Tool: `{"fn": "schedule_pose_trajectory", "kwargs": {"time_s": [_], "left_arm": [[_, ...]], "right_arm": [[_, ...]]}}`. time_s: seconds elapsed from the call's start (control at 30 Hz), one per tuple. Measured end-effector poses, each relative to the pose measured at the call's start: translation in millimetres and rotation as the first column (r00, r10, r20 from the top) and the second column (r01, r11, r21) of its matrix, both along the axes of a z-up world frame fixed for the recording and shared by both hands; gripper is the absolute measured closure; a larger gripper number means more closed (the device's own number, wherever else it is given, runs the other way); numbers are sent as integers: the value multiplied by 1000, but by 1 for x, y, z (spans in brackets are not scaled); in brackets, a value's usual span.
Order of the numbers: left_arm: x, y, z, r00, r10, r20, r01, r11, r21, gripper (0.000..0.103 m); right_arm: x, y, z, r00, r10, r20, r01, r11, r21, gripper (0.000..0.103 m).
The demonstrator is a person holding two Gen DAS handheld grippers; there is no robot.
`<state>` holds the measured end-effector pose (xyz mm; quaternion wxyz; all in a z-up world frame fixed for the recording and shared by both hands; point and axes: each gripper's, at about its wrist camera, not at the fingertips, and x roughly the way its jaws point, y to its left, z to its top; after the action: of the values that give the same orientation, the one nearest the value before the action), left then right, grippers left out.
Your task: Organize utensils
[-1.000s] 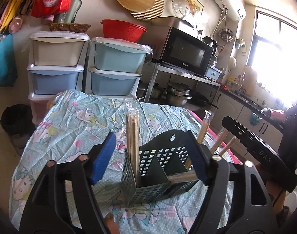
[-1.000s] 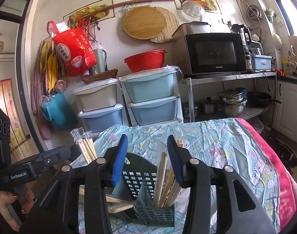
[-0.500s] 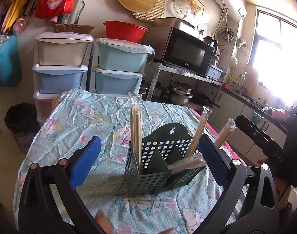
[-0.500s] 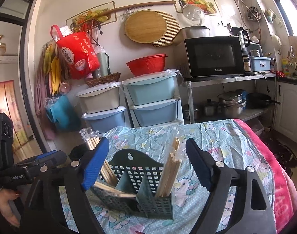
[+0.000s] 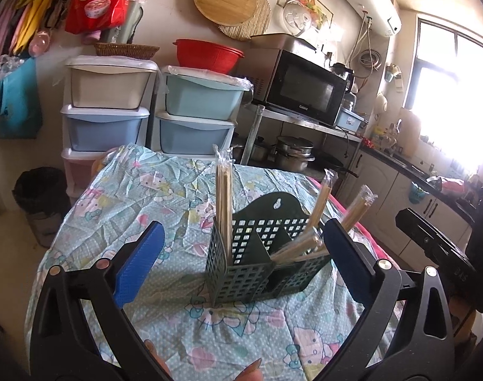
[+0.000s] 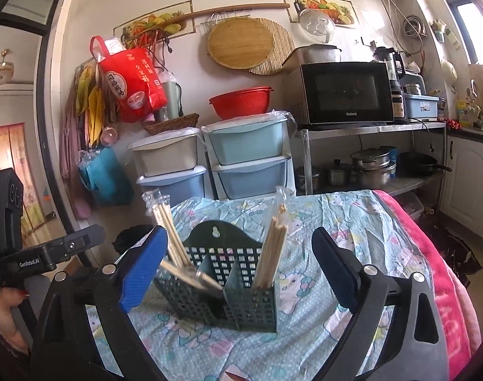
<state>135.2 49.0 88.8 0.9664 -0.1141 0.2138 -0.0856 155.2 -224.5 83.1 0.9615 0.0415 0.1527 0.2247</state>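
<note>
The left hand-held gripper stands wide, its blue pads spread to either side of a dark green slotted utensil holder without touching it; nothing is gripped. The right hand-held gripper is likewise wide, and its jaws have just been opening further; its blue pads flank the same utensil holder from the other side, clear of it, with nothing pressed between them. The holder stands upright on a worktop covered with a light blue cartoon-print cloth, toward the near middle of it. It is split into compartments. In the left wrist view, one pack of wrapped chopsticks stands nearly upright in the left compartment, and further wrapped chopsticks lean out to the right from the other side, some lying low across the rim. In the right wrist view, a bundle of chopsticks stands in the right compartment and another bundle leans to the left out of the far one, just behind the left pad. The black body of the right hand-held gripper shows at the right edge of the left wrist view, and a hand on the left tool's handle shows at the left edge of the right wrist view. Behind the worktop stand stacked plastic drawers and a black microwave on a metal shelf.
</note>
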Motion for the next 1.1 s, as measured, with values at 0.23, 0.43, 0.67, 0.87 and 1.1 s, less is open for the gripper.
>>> {"fn": "schedule_pose_trajectory", "kwargs": {"time_s": [0.23, 0.43, 0.67, 0.87, 1.1], "left_arm": [[-9, -6, -12, 1000, -13, -23, 13, 1000, 17, 11], [-13, -10, -30, 998, -19, -52, 21, 999, 36, 11], [-18, -16, -51, 996, -23, -84, 27, 998, 50, 11], [-22, -21, -63, 996, -8, -94, 17, 996, 86, 11], [-29, -23, -75, 996, 7, -87, 1, 996, 90, 11]], "right_arm": [[-16, 0, -12, 1000, 4, -18, -4, 1000, -22, 9], [-22, 2, -30, 998, -4, -59, 1, 998, -55, 8], [-29, 4, -50, 996, 5, -93, -11, 997, -72, 7], [-35, 5, -66, 993, 6, -116, -16, 996, -84, 7], [-40, 4, -81, 990, 4, -143, -15, 997, -82, 7]]}}
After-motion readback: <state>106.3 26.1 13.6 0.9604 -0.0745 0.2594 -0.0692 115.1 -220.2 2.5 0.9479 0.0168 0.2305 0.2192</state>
